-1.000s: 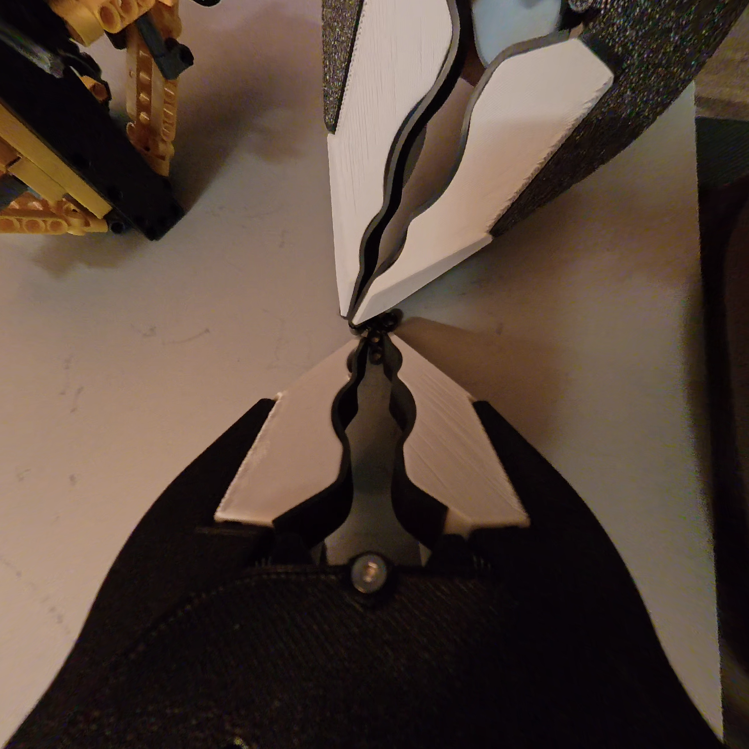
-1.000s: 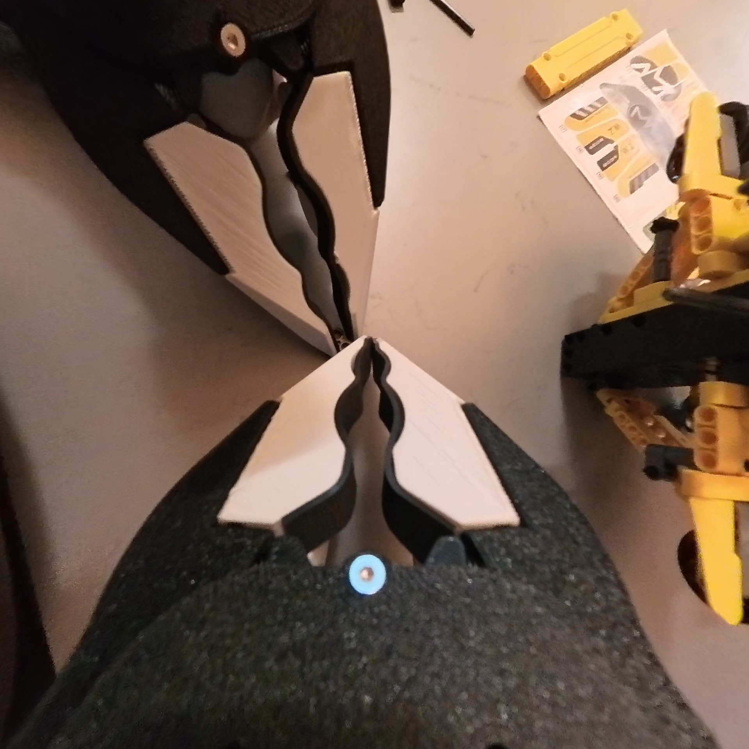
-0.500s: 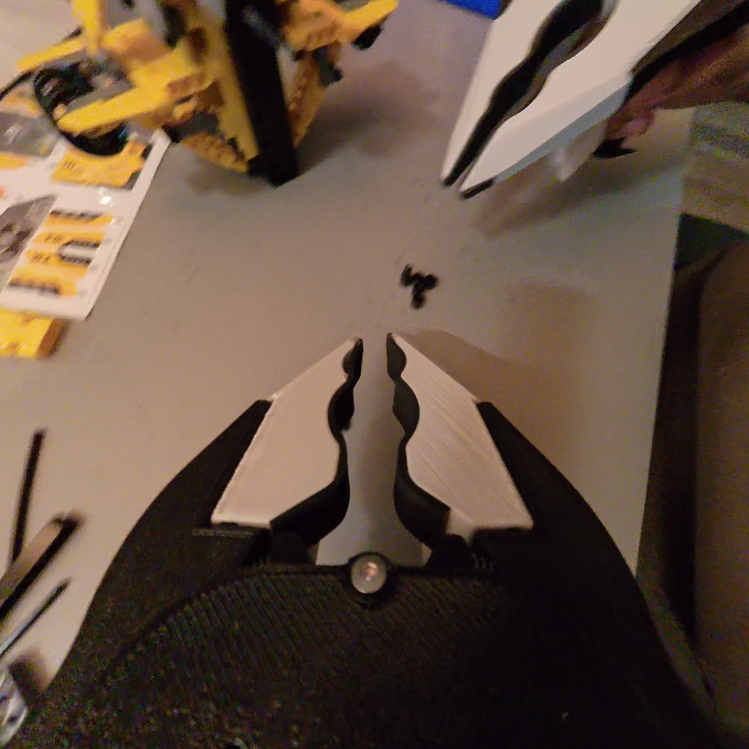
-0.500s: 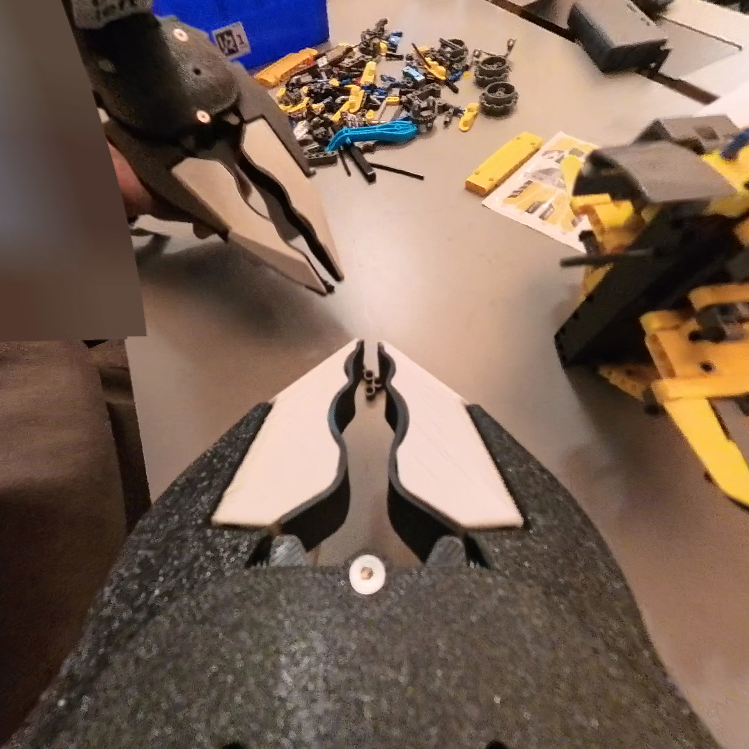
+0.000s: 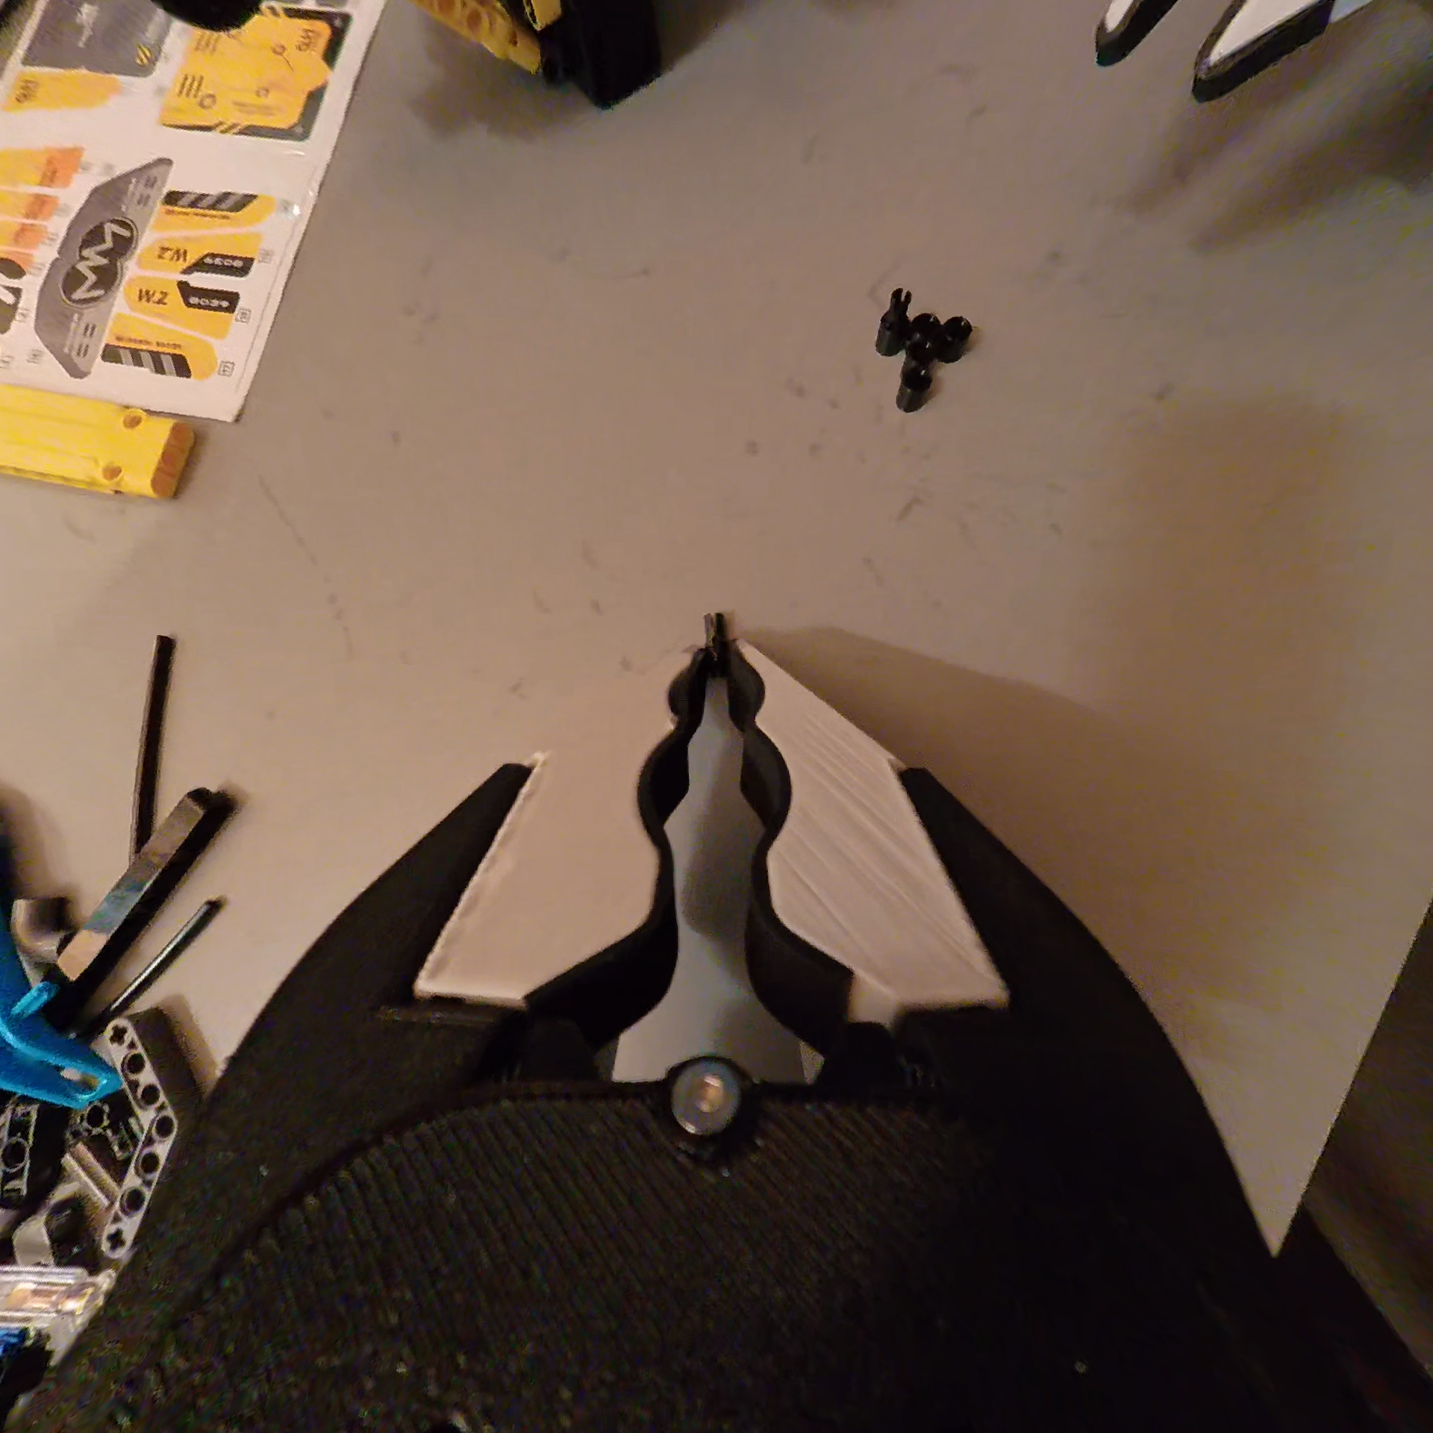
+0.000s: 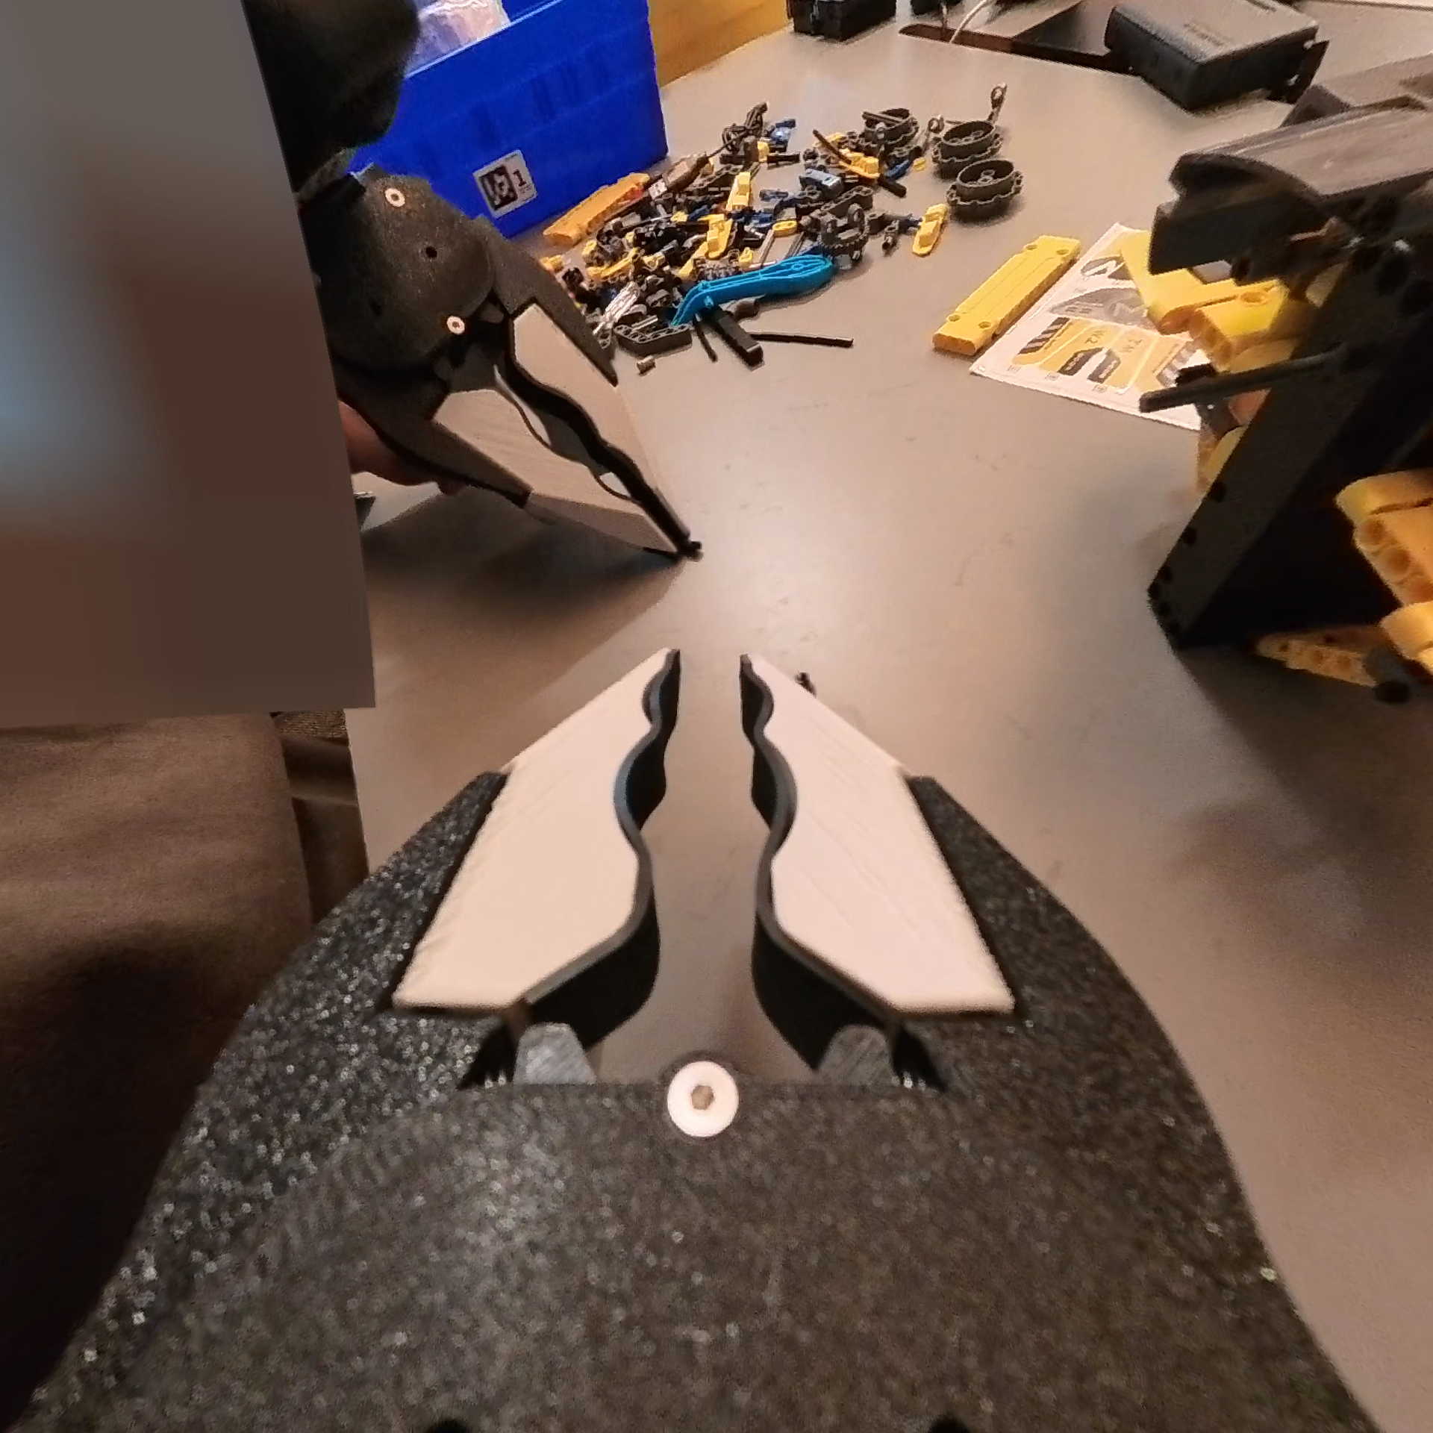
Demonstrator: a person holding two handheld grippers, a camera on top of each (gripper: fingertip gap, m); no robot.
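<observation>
Small black connector pins at the two tools

The left tool [image 5: 717, 659] has its tips pressed together on a tiny black pin [image 5: 713, 626] that pokes out just past them, low over the grey tabletop [image 5: 543, 504]. A small cluster of black connector pins [image 5: 919, 345] lies loose on the tabletop ahead and to the right, well apart from it. The right tool [image 6: 709, 671] hovers with its tips parted, nothing between them.
</observation>
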